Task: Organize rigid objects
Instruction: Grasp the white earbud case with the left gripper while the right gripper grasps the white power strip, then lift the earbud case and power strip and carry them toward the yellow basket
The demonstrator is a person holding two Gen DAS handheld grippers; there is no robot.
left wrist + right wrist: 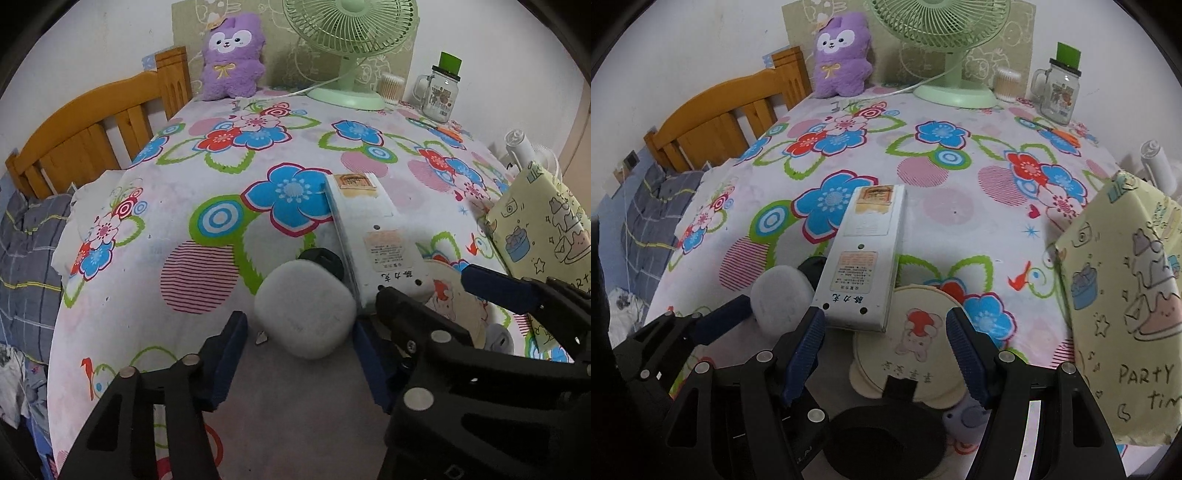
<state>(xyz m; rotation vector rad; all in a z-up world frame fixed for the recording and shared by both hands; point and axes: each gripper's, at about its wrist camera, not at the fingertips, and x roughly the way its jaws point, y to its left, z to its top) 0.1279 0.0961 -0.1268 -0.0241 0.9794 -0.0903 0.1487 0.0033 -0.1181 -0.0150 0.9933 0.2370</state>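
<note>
One white rounded-square case (306, 308), matte, between left jaws.

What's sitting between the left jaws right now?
The rounded white case sits between the left gripper pads, seen in the left wrist view. The remote lies just past it, to its right, with a black round item behind.

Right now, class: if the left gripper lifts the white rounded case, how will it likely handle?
The white case looks like smooth hard plastic, so probably stiff and light. Its rounded corners could let it slip between the left gripper's pads. It leans against the remote, so lifting it may nudge that.
</note>
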